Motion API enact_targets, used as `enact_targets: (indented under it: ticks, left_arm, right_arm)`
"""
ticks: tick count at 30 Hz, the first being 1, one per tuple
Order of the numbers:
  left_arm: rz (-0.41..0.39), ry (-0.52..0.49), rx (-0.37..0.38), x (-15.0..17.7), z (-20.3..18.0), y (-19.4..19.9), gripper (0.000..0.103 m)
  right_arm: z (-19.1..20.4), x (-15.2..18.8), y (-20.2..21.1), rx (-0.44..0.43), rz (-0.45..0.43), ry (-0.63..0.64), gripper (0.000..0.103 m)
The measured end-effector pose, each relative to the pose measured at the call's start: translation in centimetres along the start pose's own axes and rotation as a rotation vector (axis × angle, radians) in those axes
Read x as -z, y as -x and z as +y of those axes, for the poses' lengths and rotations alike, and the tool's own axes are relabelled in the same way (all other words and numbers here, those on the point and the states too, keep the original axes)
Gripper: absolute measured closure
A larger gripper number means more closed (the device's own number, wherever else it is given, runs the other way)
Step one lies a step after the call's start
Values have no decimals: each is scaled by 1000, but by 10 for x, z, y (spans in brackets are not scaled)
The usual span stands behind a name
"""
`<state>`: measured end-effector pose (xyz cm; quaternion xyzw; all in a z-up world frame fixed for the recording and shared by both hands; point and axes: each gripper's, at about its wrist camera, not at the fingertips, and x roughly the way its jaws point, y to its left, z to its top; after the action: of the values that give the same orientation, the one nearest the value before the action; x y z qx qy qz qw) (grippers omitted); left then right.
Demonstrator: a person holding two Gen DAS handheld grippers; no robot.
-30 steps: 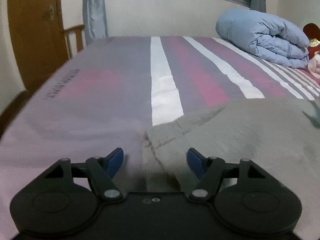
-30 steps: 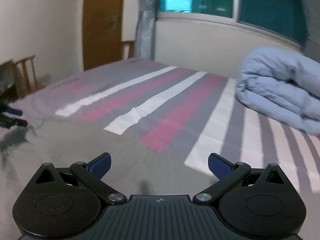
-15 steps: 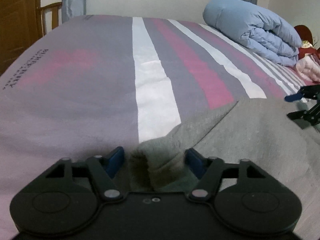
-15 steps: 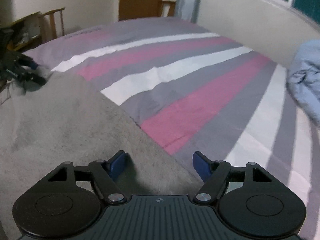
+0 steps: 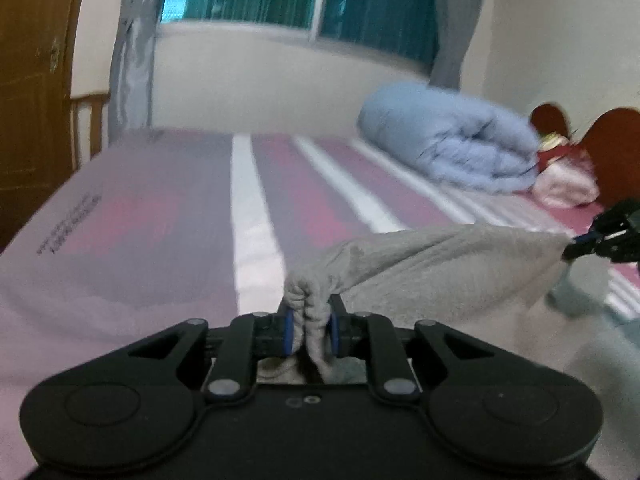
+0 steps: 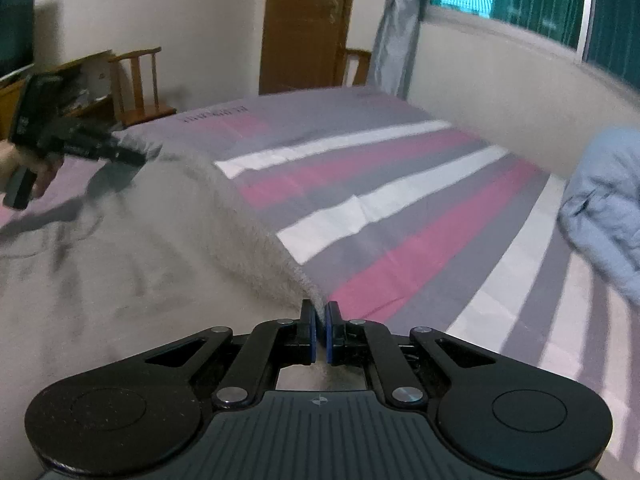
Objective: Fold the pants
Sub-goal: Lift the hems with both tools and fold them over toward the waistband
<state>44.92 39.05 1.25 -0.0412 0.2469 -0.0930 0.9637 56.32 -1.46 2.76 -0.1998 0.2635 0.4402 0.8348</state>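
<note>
Light: dim, soft indoor light, with daylight from the window (image 5: 312, 0)
Shadows: dark smears on the grey pants (image 6: 100, 260) below the far gripper
Blur: motion blur softens the blue duvet (image 5: 448, 144) and the window frame
Distortion: fisheye bends the bed (image 6: 400, 208) stripes, with black vignette in the corners
Glare: pale wash on the sheet at lower left

The pants (image 5: 420, 276) are grey fleecy cloth, matt and nappy. The bed (image 6: 400, 208) wears a smooth, striped woven sheet. The left hand-held gripper (image 5: 310, 330) and right hand-held gripper (image 6: 319, 336) are matt black plastic with blue pads and bright metal pins. The duvet (image 5: 452, 136) is puffy blue cloth; the door (image 6: 308, 24) is varnished wood.
</note>
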Motion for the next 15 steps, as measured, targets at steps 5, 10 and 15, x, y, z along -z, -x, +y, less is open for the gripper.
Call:
enact_targets:
  ticks: [5,10,15]
  left_arm:
    - [-33,-98,39,4,-28,54,96]
    - [-26,-193,45,43,-57,97,96]
    - [68,-217,2,105,-77,108,91]
  right_arm:
    - [47,12,64,37,-39,36,99]
    - [103,48,114,50,-52,76,99]
    - [156,112,123,50,0,41,99]
